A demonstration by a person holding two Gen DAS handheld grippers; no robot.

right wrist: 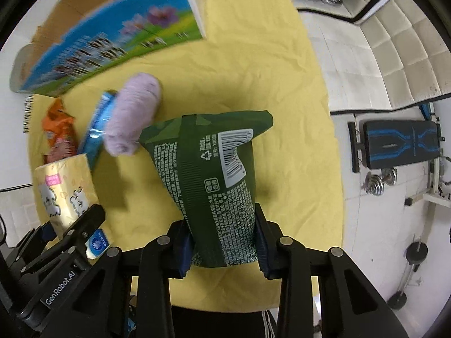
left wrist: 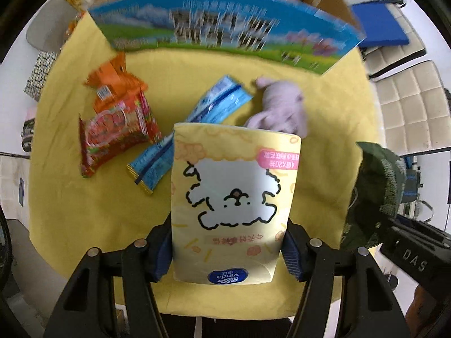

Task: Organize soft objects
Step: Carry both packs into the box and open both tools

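Observation:
My left gripper (left wrist: 227,249) is shut on a yellow tissue pack (left wrist: 234,197) with a white dog drawing, held above the yellow cloth (left wrist: 84,211). My right gripper (right wrist: 224,246) is shut on a dark green packet (right wrist: 214,174) with a barcode, also lifted off the cloth. On the cloth lie a lilac plush toy (left wrist: 279,107), a blue snack packet (left wrist: 194,129), a red noodle packet (left wrist: 118,132) and an orange packet (left wrist: 112,81). The green packet (left wrist: 377,191) shows at the right of the left wrist view. At the left of the right wrist view is the tissue pack (right wrist: 66,191).
An open cardboard box (left wrist: 225,33) with a blue and green printed side stands at the far edge of the cloth. White padded seating (right wrist: 394,56) and a weight bench with dumbbells (right wrist: 400,143) lie to the right. A grey chair (left wrist: 48,28) is at the far left.

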